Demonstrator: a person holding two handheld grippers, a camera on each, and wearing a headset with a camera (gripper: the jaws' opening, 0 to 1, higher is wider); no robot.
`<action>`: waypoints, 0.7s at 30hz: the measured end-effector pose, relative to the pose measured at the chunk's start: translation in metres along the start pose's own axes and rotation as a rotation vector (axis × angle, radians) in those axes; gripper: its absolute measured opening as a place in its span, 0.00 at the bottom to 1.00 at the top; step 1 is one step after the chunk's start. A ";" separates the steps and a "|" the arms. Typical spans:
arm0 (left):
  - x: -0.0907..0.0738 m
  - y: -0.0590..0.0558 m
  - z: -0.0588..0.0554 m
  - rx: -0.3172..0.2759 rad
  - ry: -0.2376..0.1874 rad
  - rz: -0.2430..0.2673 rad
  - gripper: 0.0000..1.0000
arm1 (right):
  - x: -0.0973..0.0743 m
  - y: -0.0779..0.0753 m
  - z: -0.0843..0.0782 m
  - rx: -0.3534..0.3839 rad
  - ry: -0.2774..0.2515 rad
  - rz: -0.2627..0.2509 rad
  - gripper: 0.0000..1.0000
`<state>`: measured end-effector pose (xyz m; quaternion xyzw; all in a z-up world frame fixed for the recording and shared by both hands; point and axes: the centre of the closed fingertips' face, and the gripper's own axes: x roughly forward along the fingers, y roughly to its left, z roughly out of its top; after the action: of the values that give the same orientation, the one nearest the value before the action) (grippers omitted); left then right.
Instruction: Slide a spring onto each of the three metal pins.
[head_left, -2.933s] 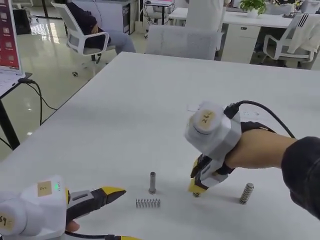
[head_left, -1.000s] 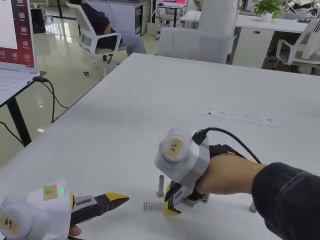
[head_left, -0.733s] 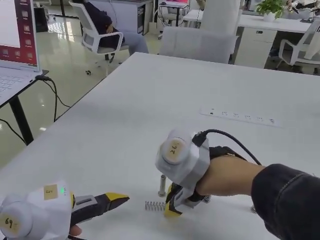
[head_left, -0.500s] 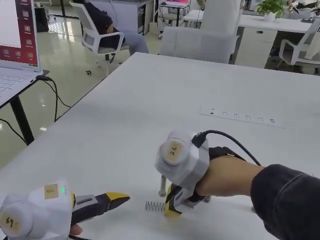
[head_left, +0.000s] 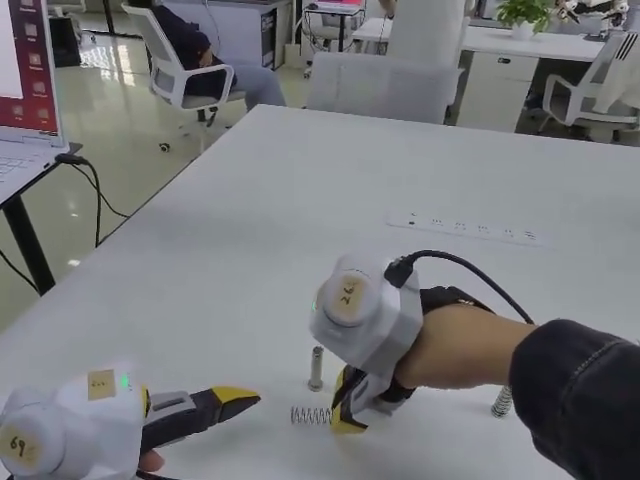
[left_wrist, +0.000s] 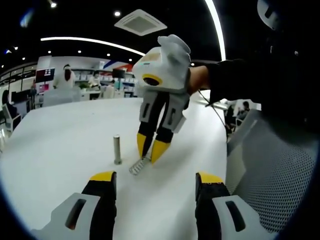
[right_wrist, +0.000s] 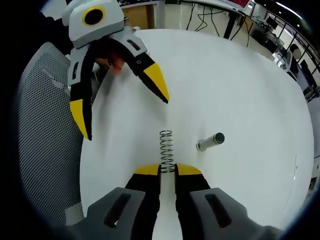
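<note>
Two grippers over a white table (head_left: 300, 200), both low at its near edge

Right gripper (head_left: 345, 420): hand (head_left: 450, 345) comes in from the right in a dark sleeve, wrist bent down, tool angled steeply down and left so the yellow tips sit at table level. In its own view the jaws are drawn in to a narrow slot with the near end of the spring (right_wrist: 166, 150) between them, a tip on each side, so pinching it as far as I can see. Black cable loops off the back of the housing

Left gripper (left_wrist: 155, 177): held nearly level at bottom left of the head view, pointing right toward the spring, jaws spread wide with nothing between them, well short of the work

Power strip (head_left: 465, 228) lies flat further back on the table

Pin (head_left: 316, 368) stands upright, bare, just beside the right gripper's tips. The spring lies flat on the table, free end toward the left gripper. Upright spring (head_left: 500, 402) stands by the sleeve; can't tell if a pin is inside

Labels: round yellow sticker on the right housing, handwritten, reads roughly "26". Left housing has "69" handwritten, plus a small yellow sticker too small to read
</note>
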<state>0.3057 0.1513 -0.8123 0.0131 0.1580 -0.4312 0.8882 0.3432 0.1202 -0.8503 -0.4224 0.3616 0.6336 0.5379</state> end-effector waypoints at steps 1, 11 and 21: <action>0.001 -0.001 0.001 0.002 -0.001 -0.005 0.59 | -0.002 0.002 -0.001 -0.001 -0.001 0.002 0.07; 0.013 -0.015 0.007 0.030 0.006 -0.068 0.54 | -0.030 0.020 -0.014 -0.003 -0.015 0.007 0.07; 0.029 -0.029 0.019 0.071 -0.002 -0.138 0.47 | -0.041 0.035 -0.023 -0.004 -0.010 0.011 0.07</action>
<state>0.3052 0.1078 -0.7999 0.0331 0.1425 -0.4968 0.8554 0.3145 0.0785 -0.8205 -0.4186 0.3599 0.6392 0.5354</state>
